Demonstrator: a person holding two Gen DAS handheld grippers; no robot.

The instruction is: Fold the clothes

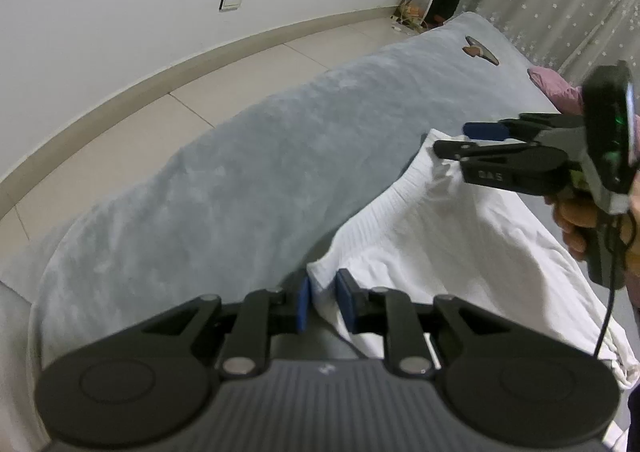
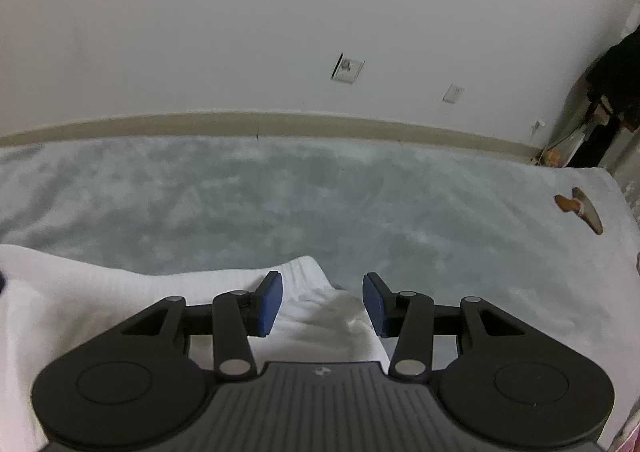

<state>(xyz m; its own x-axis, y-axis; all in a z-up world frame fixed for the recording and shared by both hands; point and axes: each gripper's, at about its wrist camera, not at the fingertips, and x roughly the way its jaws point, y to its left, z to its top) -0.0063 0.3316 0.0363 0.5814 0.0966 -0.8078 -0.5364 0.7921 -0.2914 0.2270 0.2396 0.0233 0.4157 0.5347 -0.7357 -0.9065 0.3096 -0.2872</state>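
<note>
Both grippers hovered over a white garment (image 1: 448,248) that lay on a grey plush blanket (image 1: 224,155) spread across the bed. On the left, the left gripper (image 1: 323,302) had its blue pads (image 1: 303,306) a narrow gap apart, with the near corner of the garment's ribbed band lying between them; whether the pads actually pinched the cloth could not be told. The garment was loosely rumpled, its ribbed hem running away from that corner toward the far right, the plain cloth sagging in soft folds. On the right, the right gripper (image 2: 322,302) stood with its pads (image 2: 270,302) wide apart, straddling the far corner of the same ribbed hem without closing on it. Far right on the blanket lay a small brown and grey object (image 2: 580,207).
</note>
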